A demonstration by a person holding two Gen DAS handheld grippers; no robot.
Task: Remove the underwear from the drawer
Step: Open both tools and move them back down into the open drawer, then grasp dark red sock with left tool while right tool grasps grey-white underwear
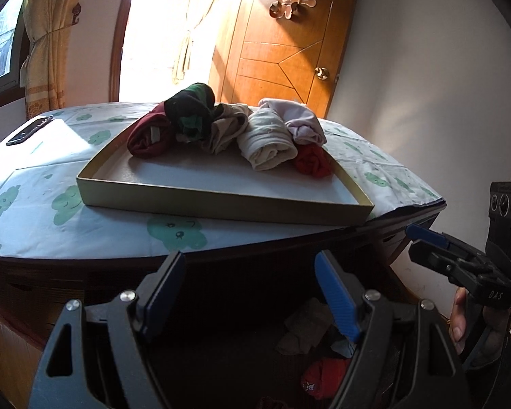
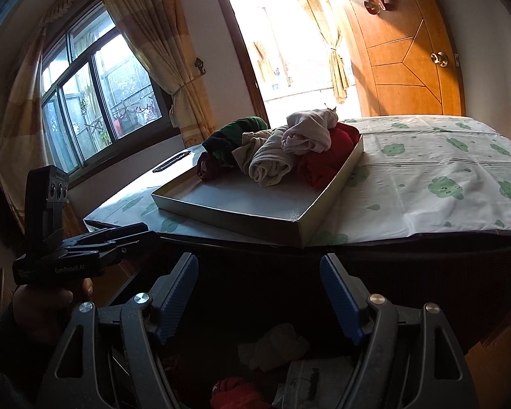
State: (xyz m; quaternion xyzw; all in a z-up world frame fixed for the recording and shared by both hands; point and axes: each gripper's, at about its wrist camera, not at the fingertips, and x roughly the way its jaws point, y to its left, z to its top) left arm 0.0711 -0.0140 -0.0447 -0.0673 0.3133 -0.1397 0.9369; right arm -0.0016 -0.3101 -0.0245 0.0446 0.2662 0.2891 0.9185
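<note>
Both hands tilt their tools downward over the dark open drawer (image 2: 248, 306), the left gripper (image 1: 252, 293) and right gripper (image 2: 259, 293) each spread wide around nothing, with loose underwear (image 2: 276, 344) lying below and rolled pieces (image 1: 265, 139) piled in the tray (image 1: 221, 201) above.

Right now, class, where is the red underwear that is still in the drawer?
In both wrist views the red underwear lies low in the dark open drawer, below the tabletop's front edge, left of a grey piece and beneath the open grippers.
</note>
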